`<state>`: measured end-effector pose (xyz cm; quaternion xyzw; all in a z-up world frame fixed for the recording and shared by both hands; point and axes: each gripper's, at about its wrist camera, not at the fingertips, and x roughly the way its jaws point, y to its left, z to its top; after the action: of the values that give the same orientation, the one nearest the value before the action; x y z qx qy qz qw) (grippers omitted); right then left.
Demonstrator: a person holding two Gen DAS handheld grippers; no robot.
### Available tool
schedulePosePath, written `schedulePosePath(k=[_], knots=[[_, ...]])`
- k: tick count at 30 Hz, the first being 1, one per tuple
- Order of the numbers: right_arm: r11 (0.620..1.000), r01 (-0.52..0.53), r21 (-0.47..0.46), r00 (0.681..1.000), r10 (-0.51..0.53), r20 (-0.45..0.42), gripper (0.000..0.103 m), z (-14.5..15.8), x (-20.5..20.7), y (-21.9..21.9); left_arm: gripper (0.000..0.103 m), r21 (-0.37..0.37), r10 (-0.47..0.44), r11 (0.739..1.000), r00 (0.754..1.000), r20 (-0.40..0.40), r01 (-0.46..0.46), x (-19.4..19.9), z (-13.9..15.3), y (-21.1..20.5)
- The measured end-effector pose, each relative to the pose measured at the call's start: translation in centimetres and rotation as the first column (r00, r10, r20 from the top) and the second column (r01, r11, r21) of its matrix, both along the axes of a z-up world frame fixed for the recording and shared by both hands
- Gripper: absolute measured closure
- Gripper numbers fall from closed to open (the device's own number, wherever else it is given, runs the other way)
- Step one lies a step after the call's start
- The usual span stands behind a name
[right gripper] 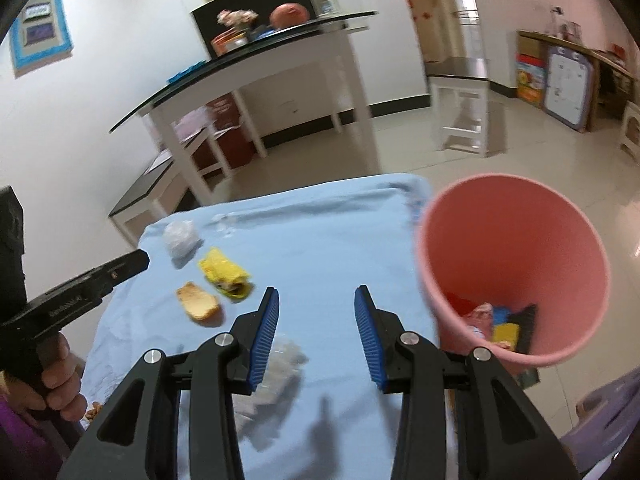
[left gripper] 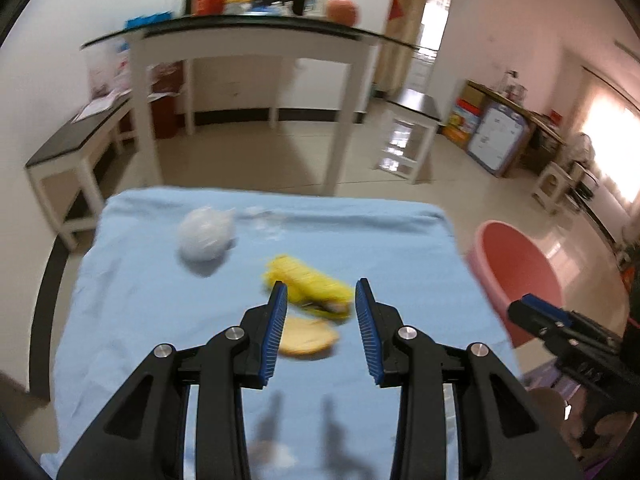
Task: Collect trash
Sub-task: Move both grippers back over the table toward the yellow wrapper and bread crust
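Blue cloth (right gripper: 320, 240) covers the desk, and four bits of trash lie on it. Farthest left and toward the back sits a crumpled white plastic wad (left gripper: 206, 236). Next to it, nearer the middle, lies a yellow wrapper (left gripper: 308, 284) with something dark at its near end, and touching its front edge is a tan piece of bread (left gripper: 308, 338). The left hand-held gripper (left gripper: 321, 328) hangs over these two, its jaws spread and nothing between them; the bread shows in the gap, below the fingers, so this looks like the next pick. Further right, near the front of the desk, a clear crumpled plastic film (right gripper: 280, 364) lies just beside the left finger of the right hand-held gripper (right gripper: 316, 336), which is also spread wide and carries nothing. At the far right, off the desk's edge, stands a pink bin (right gripper: 516, 276). Its bottom already holds several coloured wrappers, red, yellow, blue and black.

Judging from that, the job is partly done: some trash is binned, and the wad, wrapper, bread and film are left on the desk.
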<state>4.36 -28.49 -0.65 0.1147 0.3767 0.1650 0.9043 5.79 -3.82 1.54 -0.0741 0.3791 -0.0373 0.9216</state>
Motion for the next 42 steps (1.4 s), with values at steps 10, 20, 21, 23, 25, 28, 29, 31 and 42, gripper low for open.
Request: schedulePosePath(k=[10, 20, 21, 23, 25, 28, 29, 31, 42], knots=[[0.994, -0.103, -0.03, 0.994, 0.102, -0.033, 0.064, -0.8, 1.7, 5.1, 0.068, -0.017, 0.081, 0.996, 0.995, -0.063, -0.082, -0.6, -2.6, 4.7], [0.994, -0.101, -0.032, 0.993, 0.099, -0.063, 0.064, -1.8, 2.4, 5.4, 0.068, -0.04, 0.049, 0.998, 0.995, -0.087, -0.053, 0.4, -3.6, 4.3], [0.994, -0.101, -0.032, 0.993, 0.099, -0.065, 0.064, -1.9, 2.5, 5.4, 0.068, -0.041, 0.046, 0.998, 0.995, -0.089, -0.05, 0.4, -3.6, 4.2], [0.994, -0.103, -0.036, 0.993, 0.1, -0.067, 0.064, -1.9, 2.7, 5.4, 0.067, -0.045, 0.041, 0.998, 0.995, -0.091, -0.046, 0.5, -3.8, 4.1], [0.994, -0.106, -0.037, 0.992, 0.103, -0.07, 0.064, -2.0, 2.8, 5.5, 0.068, -0.049, 0.039, 0.998, 0.995, -0.095, -0.044, 0.5, -4.0, 4.1], [0.993, -0.11, -0.04, 0.991, 0.107, -0.075, 0.064, -2.2, 3.0, 5.7, 0.068, -0.054, 0.041, 0.997, 0.994, -0.106, -0.047, 0.6, -4.3, 4.2], [0.993, -0.111, -0.04, 0.991, 0.107, -0.077, 0.064, -2.2, 3.0, 5.6, 0.068, -0.055, 0.042, 0.997, 0.993, -0.108, -0.048, 0.7, -4.5, 4.3], [0.993, -0.113, -0.037, 0.991, 0.109, -0.08, 0.064, -2.4, 3.2, 5.7, 0.068, -0.055, 0.042, 0.997, 0.993, -0.113, -0.049, 0.7, -4.6, 4.3], [0.989, -0.138, -0.053, 0.986, 0.133, -0.097, 0.064, -3.0, 4.0, 6.9, 0.068, -0.058, 0.032, 0.997, 0.991, -0.128, -0.04, 1.0, -5.7, 4.1]])
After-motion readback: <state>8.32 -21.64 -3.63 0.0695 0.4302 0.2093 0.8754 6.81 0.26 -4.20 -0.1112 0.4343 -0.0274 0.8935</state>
